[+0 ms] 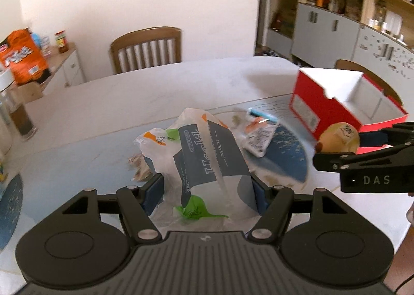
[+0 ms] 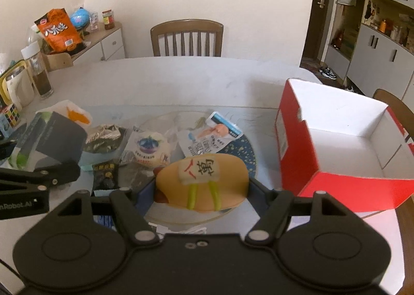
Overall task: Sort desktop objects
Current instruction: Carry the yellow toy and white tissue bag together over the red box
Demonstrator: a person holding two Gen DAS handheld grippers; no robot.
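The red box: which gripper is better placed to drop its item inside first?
Probably the right gripper. It holds the hot-dog toy beside the open red box; the left gripper, with the tissue pack, is farther away.

Crumpled white-and-grey tissue pack (image 1: 207, 163), clamped between left gripper (image 1: 208, 191) pads, lifted. Yellow hot-dog toy (image 2: 204, 182), lying crosswise between right gripper (image 2: 196, 191) pads. Open red box (image 2: 344, 144), right of both, upright.
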